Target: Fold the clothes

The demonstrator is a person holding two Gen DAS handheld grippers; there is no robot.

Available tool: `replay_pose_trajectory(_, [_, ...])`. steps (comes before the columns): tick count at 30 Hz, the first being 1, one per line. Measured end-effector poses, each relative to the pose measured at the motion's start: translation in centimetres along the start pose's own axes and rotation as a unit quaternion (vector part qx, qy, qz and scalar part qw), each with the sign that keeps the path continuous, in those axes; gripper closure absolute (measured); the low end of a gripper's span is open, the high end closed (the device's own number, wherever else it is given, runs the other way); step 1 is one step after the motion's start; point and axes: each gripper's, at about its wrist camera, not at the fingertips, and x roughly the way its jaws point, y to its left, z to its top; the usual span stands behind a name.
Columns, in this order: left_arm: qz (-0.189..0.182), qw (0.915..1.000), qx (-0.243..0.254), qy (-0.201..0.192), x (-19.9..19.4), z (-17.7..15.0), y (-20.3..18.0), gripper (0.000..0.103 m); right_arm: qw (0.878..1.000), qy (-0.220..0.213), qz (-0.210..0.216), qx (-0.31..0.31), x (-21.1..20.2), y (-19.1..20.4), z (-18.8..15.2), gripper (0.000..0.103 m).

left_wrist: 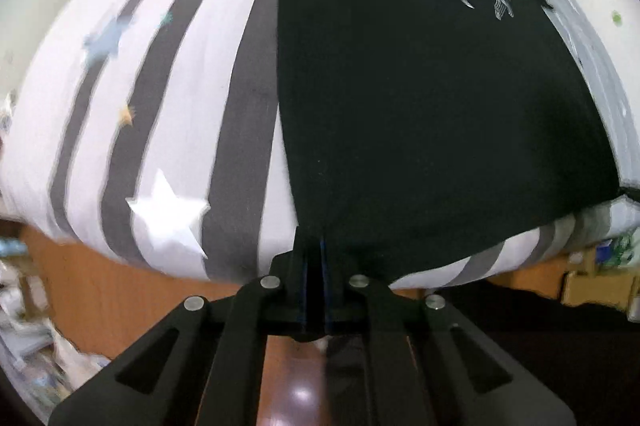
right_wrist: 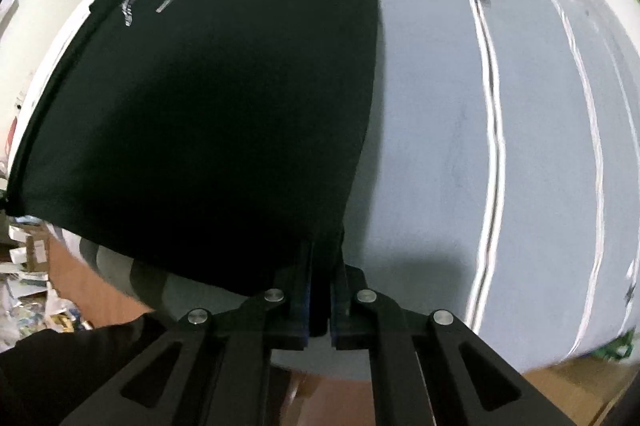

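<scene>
Garment: black T-shirt (left_wrist: 420,106) with a printed chest graphic, spread flat and face up on the striped bedspread (left_wrist: 168,130), its hem at the bed's near edge.
Left gripper (left_wrist: 316,246): jaws pinched shut on the shirt's near hem corner, beside the white star (left_wrist: 170,216) on the bedspread.
Right gripper (right_wrist: 320,262): jaws likewise clamped on the opposite hem corner, where black cloth meets grey cover.
Done: shirt laid out, apparently narrowed with straight side edges; both lower corners gripped.
Left: no crosswise fold visible yet; judging by the grips, carrying the hem toward the collar looks next.
</scene>
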Motion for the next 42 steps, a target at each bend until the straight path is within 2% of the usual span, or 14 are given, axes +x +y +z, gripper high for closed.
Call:
replay_pose_trajectory(2, [0.004, 0.9997, -0.021, 0.014, 0.3, -0.1, 0.4, 0.076, 1.000, 0.028, -0.006, 0.005, 1.3, 0.4, -0.5, 0.094])
replay_pose_trajectory(4, [-0.003, 0.9989, -0.043, 0.017, -0.4, -0.1, 1.1, 0.057, 0.998, 0.053, -0.017, 0.018, 2.2, 0.5, -0.7, 0.083])
replay_pose_trajectory(6, [-0.006, 0.9980, -0.062, -0.003, -2.3, -0.1, 2.0, 0.052, 0.997, 0.059, -0.020, 0.039, 1.6, 0.1, -0.7, 0.073])
replay_pose_trajectory(10, [0.015, 0.9938, -0.097, -0.051, -5.3, 2.1, 4.9, 0.041, 0.998, 0.011, -0.042, 0.052, -2.5, -0.5, 0.6, 0.072])
replay_pose_trajectory(13, [0.024, 0.9912, -0.110, -0.070, -4.9, 5.5, 7.8, 0.040, 0.996, -0.036, -0.065, 0.057, -5.4, -0.3, 4.3, 0.071])
replay_pose_trajectory(15, [0.032, 0.9899, -0.100, -0.095, -4.7, 8.5, 8.5, 0.040, 0.994, -0.062, -0.066, 0.066, -6.5, 1.0, 6.9, 0.064])
replay_pose_trajectory(18, [0.037, 0.9851, -0.083, -0.146, -4.8, 15.3, 8.3, 0.040, 0.988, -0.120, -0.069, 0.071, -7.7, 2.9, 13.9, 0.053])
replay_pose_trajectory(21, [0.052, 0.9786, -0.073, -0.185, -4.5, 21.4, 8.4, 0.040, 0.980, -0.176, -0.058, 0.071, -7.3, 5.1, 15.7, 0.046])
replay_pose_trajectory(23, [0.056, 0.9758, -0.073, -0.198, -3.7, 24.6, 8.0, 0.040, 0.977, -0.193, -0.048, 0.072, -5.9, 6.4, 20.1, 0.044])
replay_pose_trajectory(29, [0.087, 0.9751, -0.050, -0.198, 2.3, 35.5, 5.7, 0.040, 0.976, -0.209, -0.013, 0.064, -0.4, 9.0, 31.4, 0.044])
replay_pose_trajectory(33, [0.100, 0.9723, -0.062, -0.202, 4.6, 40.1, 6.9, 0.040, 0.975, -0.216, -0.002, 0.045, 2.2, 10.3, 37.5, 0.043])
replay_pose_trajectory(37, [0.098, 0.9719, -0.084, -0.197, 7.4, 44.8, 10.1, 0.040, 0.975, -0.221, -0.001, 0.024, 3.6, 11.0, 40.9, 0.043])
replay_pose_trajectory(39, [0.101, 0.9756, -0.085, -0.175, 9.5, 46.7, 11.7, 0.040, 0.976, -0.218, -0.002, 0.025, 4.6, 11.6, 42.6, 0.043])
replay_pose_trajectory(42, [0.056, 0.9835, -0.081, -0.152, 12.1, 48.3, 13.4, 0.040, 0.976, -0.216, 0.000, 0.028, 5.6, 12.6, 44.0, 0.043])
